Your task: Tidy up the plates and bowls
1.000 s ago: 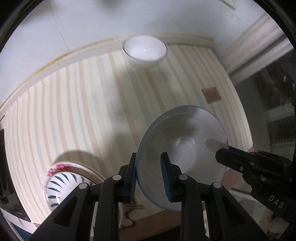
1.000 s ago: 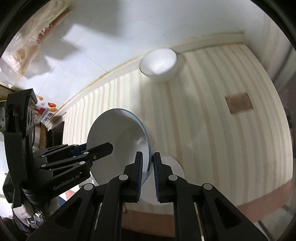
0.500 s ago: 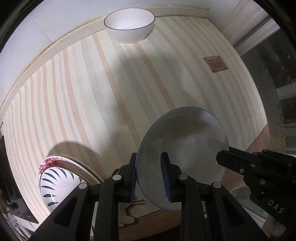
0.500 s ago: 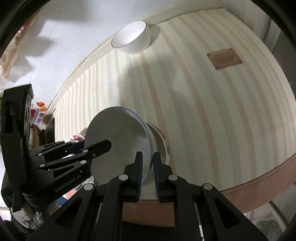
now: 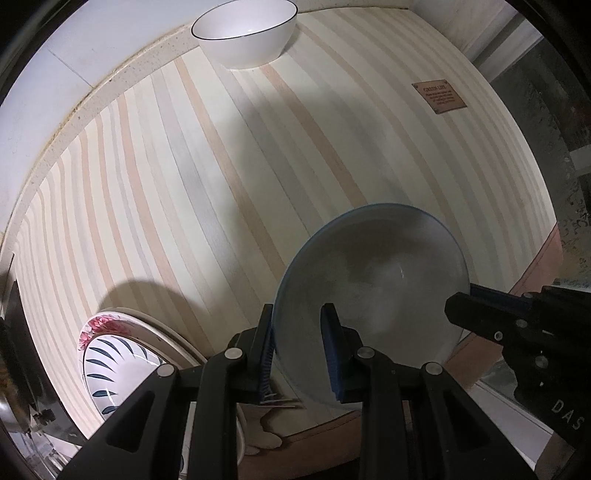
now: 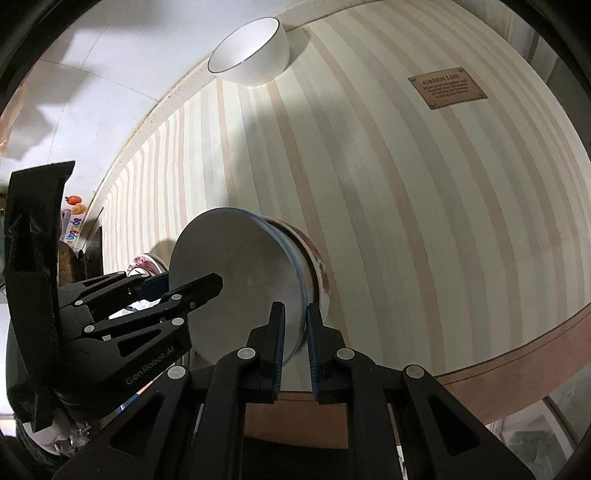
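A pale blue-rimmed bowl (image 5: pixel 376 291) is held at its rim from both sides. My left gripper (image 5: pixel 297 332) is shut on its near-left rim and my right gripper (image 6: pixel 295 325) is shut on its opposite rim (image 6: pixel 236 273). Under the bowl in the right wrist view sits another bowl with red flowers (image 6: pixel 317 266); the held bowl looks nested on it. A white bowl with a dark rim (image 5: pixel 245 33) stands at the far edge of the striped mat (image 5: pixel 184 184). A stack of patterned plates (image 5: pixel 118 354) lies at the near left.
A brown label (image 5: pixel 439 96) is sewn on the mat at the far right. White tiled counter (image 5: pixel 74 48) lies beyond the mat. Packets and clutter (image 6: pixel 72 221) sit at the left edge. The table's brown front edge (image 6: pixel 517 354) runs at the near right.
Both grippers carried the blue-rimmed bowl forward and down toward the mat; it now sits over the red-flowered bowl. The white bowl looks nearer.
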The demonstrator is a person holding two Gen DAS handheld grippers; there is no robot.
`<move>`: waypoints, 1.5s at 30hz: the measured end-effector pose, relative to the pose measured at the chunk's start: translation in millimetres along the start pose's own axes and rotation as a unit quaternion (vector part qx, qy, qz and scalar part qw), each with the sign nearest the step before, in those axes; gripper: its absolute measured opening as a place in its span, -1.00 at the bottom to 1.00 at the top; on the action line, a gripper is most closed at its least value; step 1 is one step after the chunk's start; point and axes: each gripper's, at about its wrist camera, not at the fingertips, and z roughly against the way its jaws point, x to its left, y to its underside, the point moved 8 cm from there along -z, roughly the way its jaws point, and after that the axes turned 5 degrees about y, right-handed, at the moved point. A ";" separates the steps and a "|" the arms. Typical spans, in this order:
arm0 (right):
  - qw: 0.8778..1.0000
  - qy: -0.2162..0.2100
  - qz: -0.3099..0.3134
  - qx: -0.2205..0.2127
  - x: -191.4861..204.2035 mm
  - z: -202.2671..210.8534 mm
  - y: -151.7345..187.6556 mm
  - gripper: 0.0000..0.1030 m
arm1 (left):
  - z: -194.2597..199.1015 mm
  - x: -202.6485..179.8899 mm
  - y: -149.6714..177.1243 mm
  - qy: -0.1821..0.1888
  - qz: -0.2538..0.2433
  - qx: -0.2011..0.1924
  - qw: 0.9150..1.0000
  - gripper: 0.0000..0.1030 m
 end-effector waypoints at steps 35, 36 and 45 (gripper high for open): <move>0.998 -0.038 -0.010 -0.043 15.7 53.9 -125.4 -0.07 | 68.5 81.4 -128.7 0.028 0.094 -0.103 0.990 -0.40; 0.998 -0.038 -0.008 -0.051 20.4 52.2 -144.5 -0.05 | 66.5 87.5 -140.7 0.028 0.101 -0.105 0.989 -0.40; 0.997 -0.013 -0.008 -0.070 31.6 11.0 -257.6 -0.04 | 25.2 124.8 -224.1 0.019 0.129 -0.082 0.988 -0.41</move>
